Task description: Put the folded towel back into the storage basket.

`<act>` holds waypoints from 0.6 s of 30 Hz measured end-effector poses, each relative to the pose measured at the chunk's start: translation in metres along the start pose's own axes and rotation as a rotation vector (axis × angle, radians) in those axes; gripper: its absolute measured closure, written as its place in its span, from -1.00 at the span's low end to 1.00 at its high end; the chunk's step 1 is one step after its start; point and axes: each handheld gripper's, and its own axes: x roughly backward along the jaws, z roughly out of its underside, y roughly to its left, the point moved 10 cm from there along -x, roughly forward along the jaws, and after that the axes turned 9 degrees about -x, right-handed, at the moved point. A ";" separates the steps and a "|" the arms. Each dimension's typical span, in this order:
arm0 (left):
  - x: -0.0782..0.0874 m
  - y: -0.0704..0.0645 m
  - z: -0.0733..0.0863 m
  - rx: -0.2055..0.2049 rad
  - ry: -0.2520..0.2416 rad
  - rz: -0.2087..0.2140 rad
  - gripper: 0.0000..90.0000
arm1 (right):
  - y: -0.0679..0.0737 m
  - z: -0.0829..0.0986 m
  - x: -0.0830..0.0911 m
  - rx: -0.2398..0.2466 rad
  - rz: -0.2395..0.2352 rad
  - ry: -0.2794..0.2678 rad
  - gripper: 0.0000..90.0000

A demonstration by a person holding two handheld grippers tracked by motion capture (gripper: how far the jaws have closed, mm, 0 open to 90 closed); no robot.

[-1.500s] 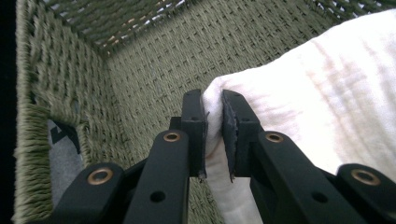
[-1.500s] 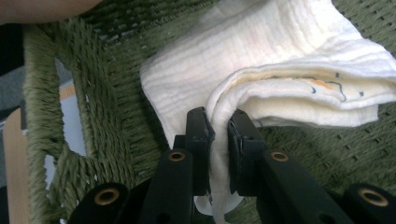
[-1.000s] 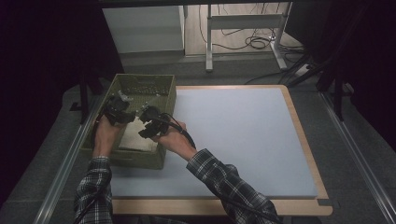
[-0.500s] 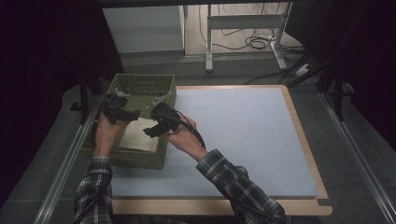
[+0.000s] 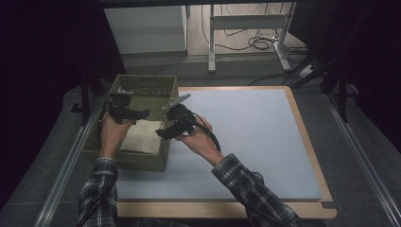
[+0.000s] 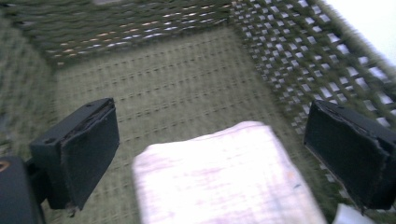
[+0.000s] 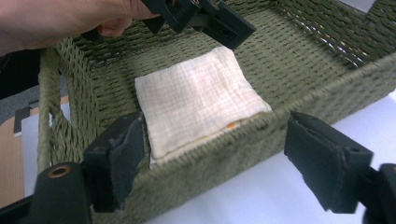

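A folded cream cloth (image 5: 140, 135) (image 6: 224, 177) (image 7: 198, 100) lies flat on the floor of an olive woven basket (image 5: 142, 87) (image 6: 177, 88) (image 7: 299, 60) at the table's left side. My left gripper (image 5: 142, 113) (image 6: 210, 156) hovers open over the basket, just above the cloth, jaws wide apart and empty. My right gripper (image 5: 161, 133) (image 7: 212, 163) is open too, held just outside the basket's right wall, with that wall and the cloth between its jaws' line of sight. Neither gripper touches the cloth.
A pale blue mat (image 5: 246, 137) covers the wooden table (image 5: 312, 142) to the right of the basket. A grey plate (image 5: 177, 100) rides on top of the right gripper. Beyond the table stand a metal frame (image 5: 246, 21) and cables on the floor.
Both grippers have let go of the cloth and lifted off it. The right gripper has drawn back to the right, out of the basket to its rim.
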 end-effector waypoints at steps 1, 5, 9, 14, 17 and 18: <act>-0.001 -0.002 -0.001 -0.001 -0.003 0.008 -0.93 | -0.001 0.002 0.002 0.000 -0.003 0.000 -0.61; -0.003 -0.011 -0.007 -0.014 0.000 0.026 -0.94 | -0.006 0.010 0.009 0.009 -0.002 0.005 -0.70; -0.005 -0.023 -0.015 -0.036 0.006 0.041 -0.95 | -0.014 0.019 0.017 0.002 -0.009 -0.004 -0.77; -0.007 -0.035 -0.023 -0.057 0.037 0.056 -0.96 | -0.028 0.032 0.024 -0.008 -0.009 -0.001 -0.83; -0.008 -0.042 -0.028 -0.057 0.050 0.070 -0.97 | -0.035 0.041 0.028 -0.019 -0.007 0.003 -0.83; -0.009 -0.044 -0.030 -0.061 0.055 0.071 -0.97 | -0.037 0.044 0.029 -0.021 -0.005 0.003 -0.83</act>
